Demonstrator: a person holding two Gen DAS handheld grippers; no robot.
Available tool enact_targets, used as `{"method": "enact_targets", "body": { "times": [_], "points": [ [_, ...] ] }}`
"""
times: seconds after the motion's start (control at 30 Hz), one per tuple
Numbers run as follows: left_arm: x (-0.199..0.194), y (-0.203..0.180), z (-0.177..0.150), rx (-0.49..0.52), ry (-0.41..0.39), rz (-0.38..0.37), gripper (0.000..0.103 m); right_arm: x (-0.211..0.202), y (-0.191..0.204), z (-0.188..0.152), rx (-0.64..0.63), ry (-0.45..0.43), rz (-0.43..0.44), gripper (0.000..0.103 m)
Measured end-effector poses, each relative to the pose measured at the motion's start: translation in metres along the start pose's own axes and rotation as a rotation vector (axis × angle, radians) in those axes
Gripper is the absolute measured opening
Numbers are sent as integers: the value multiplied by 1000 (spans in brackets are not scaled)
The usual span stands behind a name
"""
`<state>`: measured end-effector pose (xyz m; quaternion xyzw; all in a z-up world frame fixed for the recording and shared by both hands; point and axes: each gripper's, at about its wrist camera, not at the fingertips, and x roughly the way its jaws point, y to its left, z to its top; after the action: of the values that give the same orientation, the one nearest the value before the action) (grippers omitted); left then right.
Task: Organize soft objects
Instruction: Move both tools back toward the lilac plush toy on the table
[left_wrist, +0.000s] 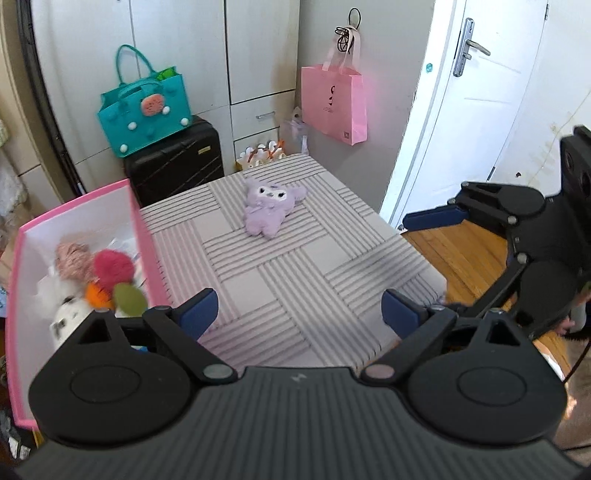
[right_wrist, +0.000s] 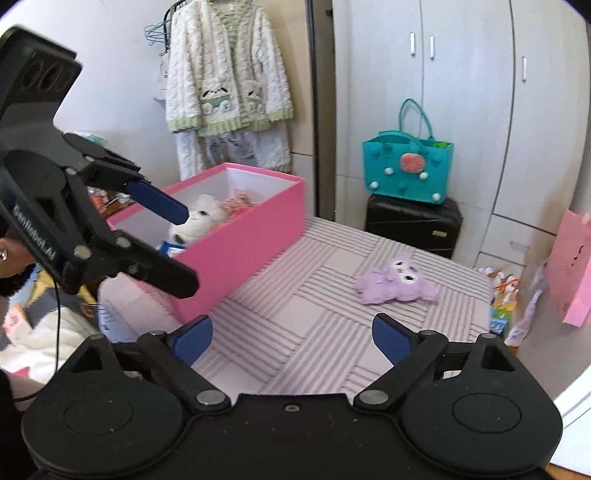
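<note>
A purple plush toy (left_wrist: 269, 208) (right_wrist: 397, 282) lies alone on the striped table (left_wrist: 295, 280) (right_wrist: 314, 321), toward its far side. A pink box (left_wrist: 144, 236) (right_wrist: 240, 251) with white inner walls stands on the table's left part and holds several soft toys: a white plush (right_wrist: 199, 218), a red pompom (left_wrist: 112, 267) and pinkish ones. My left gripper (left_wrist: 299, 314) is open and empty over the near table, beside the box. My right gripper (right_wrist: 291, 338) is open and empty too, low over the table in front of the box; it also shows at the right edge (left_wrist: 436, 258) in the left wrist view.
A black suitcase (left_wrist: 177, 162) (right_wrist: 413, 225) with a teal bag (left_wrist: 146, 110) (right_wrist: 406, 170) on it stands behind the table. A pink bag (left_wrist: 334, 103) hangs on the wall beside a white door (left_wrist: 461, 110). A fluffy white garment (right_wrist: 225, 74) hangs behind the box.
</note>
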<state>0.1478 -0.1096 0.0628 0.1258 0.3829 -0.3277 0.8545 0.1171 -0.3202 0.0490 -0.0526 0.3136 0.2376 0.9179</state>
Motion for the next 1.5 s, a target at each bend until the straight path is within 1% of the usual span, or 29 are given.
{"method": "enact_targets", "body": {
  "times": [0.13, 0.2, 0.27, 0.33, 0.4, 0.5, 0.53, 0.57, 0.63, 0.77, 0.93, 1.07, 1.1, 1.17, 1.2, 1.23, 1.27, 1.37, 1.4, 1.43, 1.5],
  "points": [
    [29, -5, 7, 27, -33, 28, 97, 15, -20, -12, 14, -43, -13, 96],
    [44, -3, 12, 19, -39, 25, 97, 24, -32, -18, 22, -77, -30, 96],
    [56, 1, 17, -13, -53, 6, 97, 34, -43, -23, 28, -117, -101, 96],
    [67, 6, 20, -53, -76, -14, 97, 47, -52, -27, -2, -156, -185, 96],
    [78, 8, 22, -76, -99, -27, 97, 60, -63, -29, -26, -159, -209, 96],
    [96, 13, 28, -108, -123, -9, 97, 81, -79, -30, -10, -149, -188, 96],
    [103, 14, 30, -120, -127, -1, 94, 87, -84, -29, 7, -148, -172, 96],
    [109, 15, 32, -127, -123, 2, 94, 93, -87, -30, 24, -147, -157, 96],
    [125, 19, 36, -147, -88, -7, 94, 104, -93, -30, 38, -143, -138, 96],
    [145, 27, 37, -201, -66, -21, 94, 123, -95, -30, 14, -103, -116, 96],
    [168, 29, 39, -218, -74, 43, 94, 146, -102, -25, 47, -62, -78, 96],
    [182, 44, 42, -276, -82, 71, 93, 167, -111, -20, 108, -1, -55, 96],
    [185, 47, 42, -288, -87, 75, 89, 172, -113, -19, 120, 11, -52, 96],
    [192, 51, 45, -307, -92, 85, 88, 183, -118, -18, 136, 62, -46, 96],
    [196, 54, 46, -329, -87, 77, 88, 188, -119, -18, 142, 83, -53, 96],
    [199, 58, 46, -365, -81, 65, 85, 190, -121, -18, 143, 82, -65, 96],
    [200, 59, 46, -384, -89, 69, 85, 191, -120, -19, 135, 75, -72, 96],
    [207, 56, 49, -355, -115, 126, 84, 191, -118, -19, 102, 69, -83, 96],
    [211, 57, 50, -361, -113, 130, 83, 191, -118, -18, 95, 63, -81, 96],
    [215, 60, 51, -373, -108, 129, 79, 192, -119, -17, 96, 60, -76, 96],
    [221, 67, 51, -408, -100, 124, 77, 194, -120, -16, 107, 60, -70, 96]
  ]
}}
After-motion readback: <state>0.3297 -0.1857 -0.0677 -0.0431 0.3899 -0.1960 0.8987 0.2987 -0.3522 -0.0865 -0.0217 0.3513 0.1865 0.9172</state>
